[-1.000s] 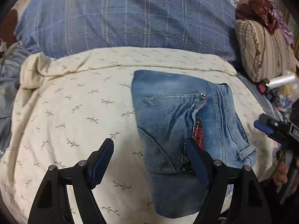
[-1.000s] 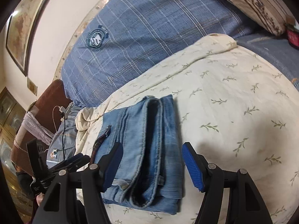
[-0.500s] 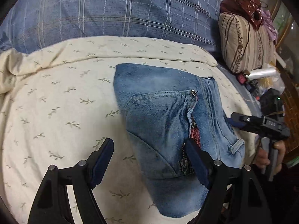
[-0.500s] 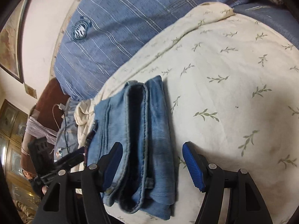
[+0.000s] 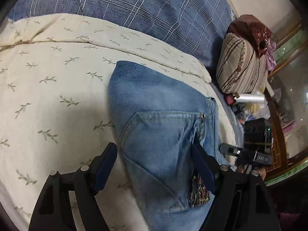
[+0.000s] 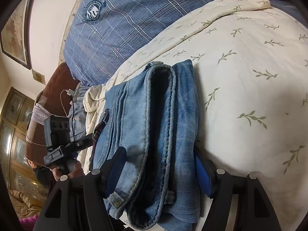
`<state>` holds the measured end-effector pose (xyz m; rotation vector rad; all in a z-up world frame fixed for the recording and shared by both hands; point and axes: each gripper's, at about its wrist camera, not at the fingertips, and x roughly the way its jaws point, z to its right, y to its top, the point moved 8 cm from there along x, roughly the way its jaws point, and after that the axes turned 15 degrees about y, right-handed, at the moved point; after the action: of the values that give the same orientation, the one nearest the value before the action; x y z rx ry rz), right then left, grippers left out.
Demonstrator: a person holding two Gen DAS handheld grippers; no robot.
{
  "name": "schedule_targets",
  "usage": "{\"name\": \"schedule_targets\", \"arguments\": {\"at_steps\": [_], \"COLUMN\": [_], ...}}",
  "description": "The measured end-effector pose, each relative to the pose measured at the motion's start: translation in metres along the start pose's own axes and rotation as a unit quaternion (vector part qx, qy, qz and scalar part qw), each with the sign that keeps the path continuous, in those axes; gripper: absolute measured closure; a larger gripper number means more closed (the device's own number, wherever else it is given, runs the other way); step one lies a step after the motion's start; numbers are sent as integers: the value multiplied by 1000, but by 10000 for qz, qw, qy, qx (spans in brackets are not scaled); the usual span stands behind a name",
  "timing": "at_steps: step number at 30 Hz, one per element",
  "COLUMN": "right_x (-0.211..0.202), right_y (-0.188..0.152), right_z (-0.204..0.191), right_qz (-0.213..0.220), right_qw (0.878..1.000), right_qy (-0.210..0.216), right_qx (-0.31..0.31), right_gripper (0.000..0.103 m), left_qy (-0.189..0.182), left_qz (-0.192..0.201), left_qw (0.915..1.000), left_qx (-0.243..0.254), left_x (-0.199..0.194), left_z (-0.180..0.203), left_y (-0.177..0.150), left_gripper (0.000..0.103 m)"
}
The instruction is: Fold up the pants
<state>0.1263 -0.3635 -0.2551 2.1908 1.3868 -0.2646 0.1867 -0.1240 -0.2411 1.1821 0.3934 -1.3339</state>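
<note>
The folded blue jeans (image 5: 159, 119) lie as a compact stack on a cream leaf-print cover (image 5: 48, 88). In the left wrist view the back pocket faces up. My left gripper (image 5: 154, 165) is open, its fingers astride the near end of the stack. In the right wrist view the jeans (image 6: 154, 127) show their folded waistband edge. My right gripper (image 6: 159, 167) is open, its fingers on either side of that end. The right gripper also shows in the left wrist view (image 5: 250, 154), and the left gripper in the right wrist view (image 6: 65, 146).
A blue plaid quilt (image 5: 134, 5) lies behind the cover. A striped pillow (image 5: 242, 69) with a maroon bag (image 5: 252, 28) on it stands at the right, with small clutter (image 5: 248, 100) beside it. A brown headboard (image 6: 52, 88) and wooden cabinet (image 6: 13, 119) are at the left.
Both grippers have moved in closer to the jeans, so the stack now sits between each pair of fingers. The jeans have not moved.
</note>
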Motion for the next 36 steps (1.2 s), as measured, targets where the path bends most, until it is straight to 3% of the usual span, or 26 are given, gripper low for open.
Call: {"name": "schedule_targets", "arguments": {"at_steps": [3, 8, 11, 13, 19, 25, 36], "right_x": [2, 3, 12, 14, 10, 16, 73], "right_y": [2, 4, 2, 3, 8, 15, 46], "right_z": [2, -1, -10, -16, -34, -53, -88], "right_qz": [30, 59, -31, 33, 294, 390, 297], "right_qw": [9999, 10000, 9998, 9994, 9983, 9971, 9943], "right_qy": [79, 61, -13, -73, 105, 437, 831], "right_qx": [105, 26, -215, -342, -500, -477, -595], "right_gripper": [32, 33, 54, 56, 63, 63, 63], "left_qy": [-244, -431, -404, -415, -330, 17, 676], "left_qz": [-3, 131, 217, 249, 295, 422, 609], "left_qw": [9996, 9989, 9989, 9988, 9990, 9991, 9957], "left_qx": [-160, -129, -81, -99, -63, -8, -181], "left_x": [3, 0, -1, -4, -20, -45, -76], "left_z": [-1, 2, 5, 6, 7, 1, -42], "left_y": [1, 1, 3, 4, 8, 21, 66], "left_gripper": [24, 44, 53, 56, 59, 59, 59]}}
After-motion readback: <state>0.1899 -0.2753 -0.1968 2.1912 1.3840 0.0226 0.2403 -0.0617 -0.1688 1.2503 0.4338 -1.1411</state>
